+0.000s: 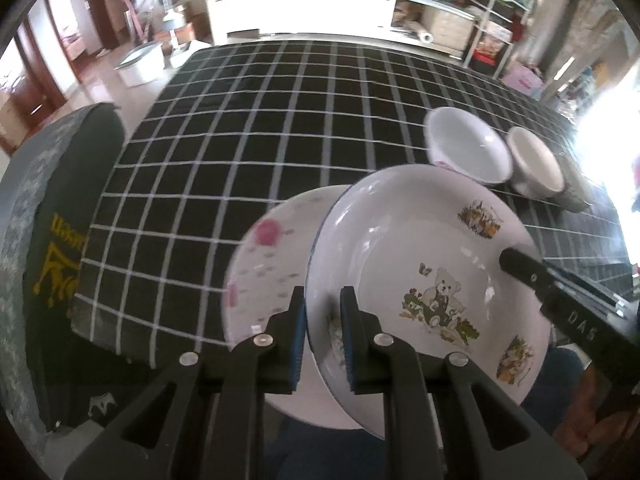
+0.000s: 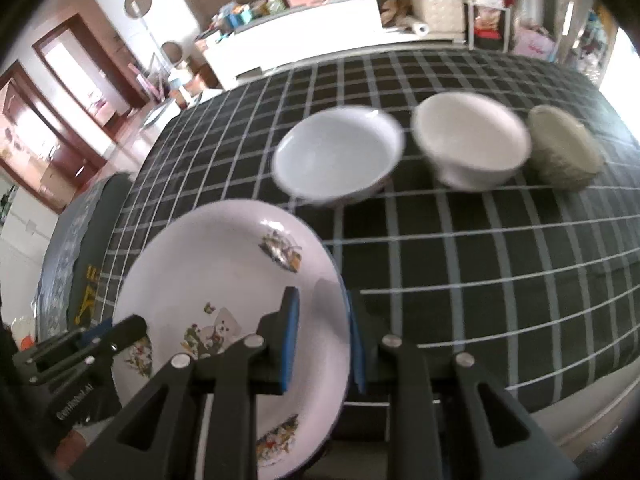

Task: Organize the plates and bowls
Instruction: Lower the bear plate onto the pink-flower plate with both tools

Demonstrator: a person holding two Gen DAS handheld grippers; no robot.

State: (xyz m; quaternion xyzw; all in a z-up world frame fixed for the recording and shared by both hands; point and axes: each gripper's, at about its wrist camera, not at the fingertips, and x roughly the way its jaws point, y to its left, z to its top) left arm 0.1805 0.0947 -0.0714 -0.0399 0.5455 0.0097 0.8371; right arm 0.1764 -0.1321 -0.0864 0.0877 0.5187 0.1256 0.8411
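- the bear plate is white with a blue rim and has a teddy bear picture in the middle. it is held up in the air, tilted, above the near edge of the checked table.
- the left gripper is clamped on the near rim of the bear plate, one blue pad on each side of the rim.
- the right gripper is clamped on the other side of the bear plate's rim, with its blue pads pressing the rim between them.
- a pink plate with pink spots lies on the table, just behind and under the left side of the bear plate.
- a white bowl sits on the table, farther back than the bear plate.
- a second, cream bowl sits right beside the white bowl, on its right. they look like they touch or almost touch.
- a grey-green bowl sits tipped on its side next to the cream bowl, farthest right of the bear plate.
- a dark chair back with yellow writing stands left of the bear plate, by the table's edge.
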